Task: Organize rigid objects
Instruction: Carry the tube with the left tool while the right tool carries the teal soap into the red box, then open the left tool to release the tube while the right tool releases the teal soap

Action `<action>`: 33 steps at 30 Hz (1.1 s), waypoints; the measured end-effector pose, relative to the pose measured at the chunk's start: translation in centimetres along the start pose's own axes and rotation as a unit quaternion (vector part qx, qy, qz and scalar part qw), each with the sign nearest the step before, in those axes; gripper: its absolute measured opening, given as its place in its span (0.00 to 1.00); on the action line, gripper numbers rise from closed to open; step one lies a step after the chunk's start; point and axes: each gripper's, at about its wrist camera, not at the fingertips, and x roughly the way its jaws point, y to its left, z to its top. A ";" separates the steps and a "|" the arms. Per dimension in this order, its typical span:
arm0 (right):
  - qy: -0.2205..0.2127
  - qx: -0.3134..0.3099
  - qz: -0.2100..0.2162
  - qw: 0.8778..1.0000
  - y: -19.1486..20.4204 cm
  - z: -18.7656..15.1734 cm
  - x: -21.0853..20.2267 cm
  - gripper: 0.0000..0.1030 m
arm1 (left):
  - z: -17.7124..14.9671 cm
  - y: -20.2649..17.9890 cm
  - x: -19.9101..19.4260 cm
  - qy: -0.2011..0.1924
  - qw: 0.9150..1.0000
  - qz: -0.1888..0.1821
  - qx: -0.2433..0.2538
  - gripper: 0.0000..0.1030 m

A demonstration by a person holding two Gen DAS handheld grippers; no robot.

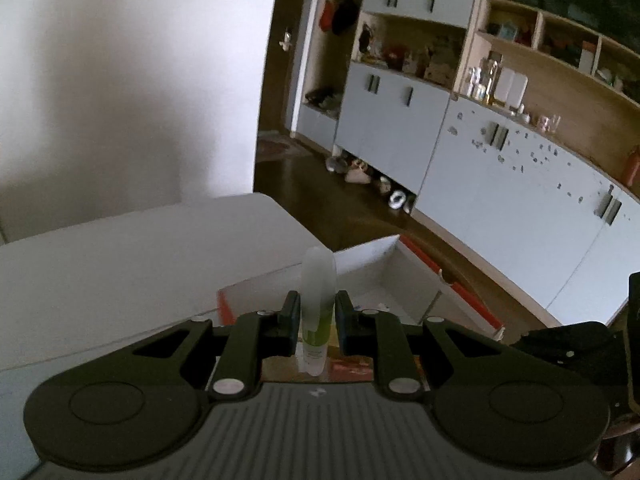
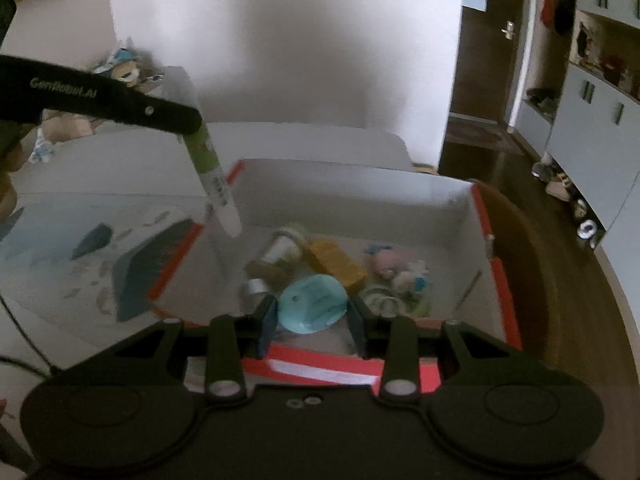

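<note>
My left gripper (image 1: 317, 312) is shut on a green and white tube (image 1: 317, 300) with a frosted cap. In the right wrist view the left gripper (image 2: 188, 124) holds the tube (image 2: 214, 178) tilted above the left wall of a white box with red edges (image 2: 360, 188). My right gripper (image 2: 312, 312) is shut on a flat round light-blue object (image 2: 314, 302), just above the box's near edge. Inside the box lie a small jar (image 2: 282, 248), a yellow block (image 2: 336, 264), a silver cap (image 2: 256, 286) and a pastel plush toy (image 2: 400, 272).
The box (image 1: 380, 272) stands on a white table (image 1: 140, 256) with a printed mat (image 2: 100, 252). Plush toys (image 2: 124, 68) lie at the back left. A white wall stands behind. Grey cabinets and wooden shelves (image 1: 520, 120) line the room across a dark floor.
</note>
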 end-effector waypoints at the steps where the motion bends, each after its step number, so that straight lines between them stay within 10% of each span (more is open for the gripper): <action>1: 0.001 0.002 -0.002 1.000 -0.4 0.0 0.3 0.36 | 0.2 -0.4 0.7 0.004 1.000 0.000 0.003 0.17; 33: 0.076 0.002 0.031 0.997 -3.5 -0.2 7.1 0.36 | -0.8 -2.4 15.5 0.110 0.990 -0.043 -0.072 0.17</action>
